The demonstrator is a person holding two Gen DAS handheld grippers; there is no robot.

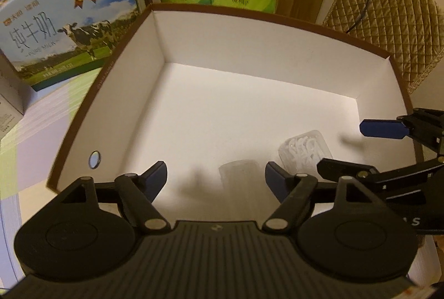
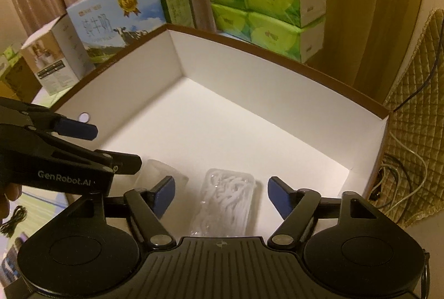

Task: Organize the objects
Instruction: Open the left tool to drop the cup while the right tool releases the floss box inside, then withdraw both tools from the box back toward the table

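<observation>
The big white box (image 2: 249,116) with its brown rim takes up most of the table. On its floor near the front lie a clear case of white floss picks (image 2: 224,202) and, just beside it, a smaller clear lid (image 1: 238,171). Both grippers — left gripper (image 1: 216,177), right gripper (image 2: 222,195) — hang spread wide, holding nothing. I'd lower each squarely over its piece and close gently.

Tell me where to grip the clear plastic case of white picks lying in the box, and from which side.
Grip the clear case across its two long sides, near the middle, coming straight down from above. It lies flat on the floor of the box, long and narrow, lined up between the fingers of the open right gripper, so the short width likely fits. The smaller clear case sits apart on its left.
</observation>
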